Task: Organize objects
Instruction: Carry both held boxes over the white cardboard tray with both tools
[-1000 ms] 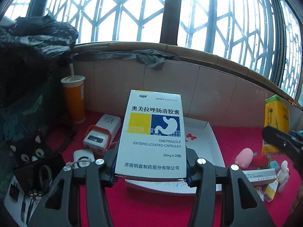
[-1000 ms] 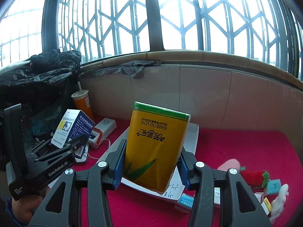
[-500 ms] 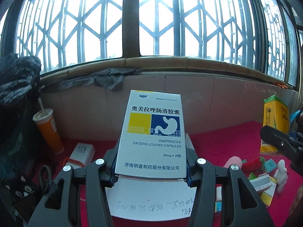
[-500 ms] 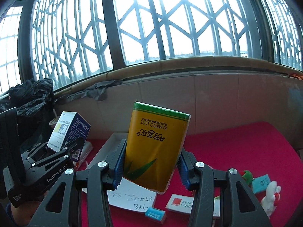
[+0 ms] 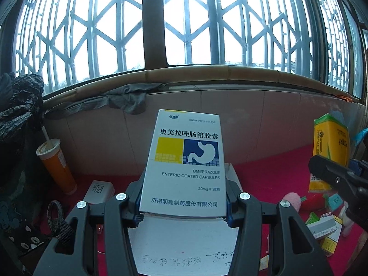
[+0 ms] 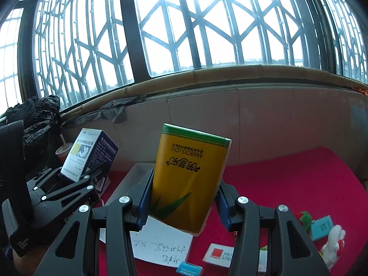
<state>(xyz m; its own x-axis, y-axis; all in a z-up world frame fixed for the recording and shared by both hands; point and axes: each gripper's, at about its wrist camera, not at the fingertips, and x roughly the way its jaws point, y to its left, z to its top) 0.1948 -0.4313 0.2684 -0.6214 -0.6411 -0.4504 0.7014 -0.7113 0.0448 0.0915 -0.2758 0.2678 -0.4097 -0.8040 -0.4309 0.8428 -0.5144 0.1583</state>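
Both grippers have been carried rightward since a second ago, so the orange cup [image 5: 57, 165] now appears well left of the white tray [image 5: 181, 250]. Above that tray, the omeprazole box [image 5: 184, 163] is clamped upright in the left gripper [image 5: 182, 207]. Right of it, the yellow bamboo tissue pack [image 6: 191, 177] is clamped, tilted, in the right gripper [image 6: 182, 202], over the tray's right edge.
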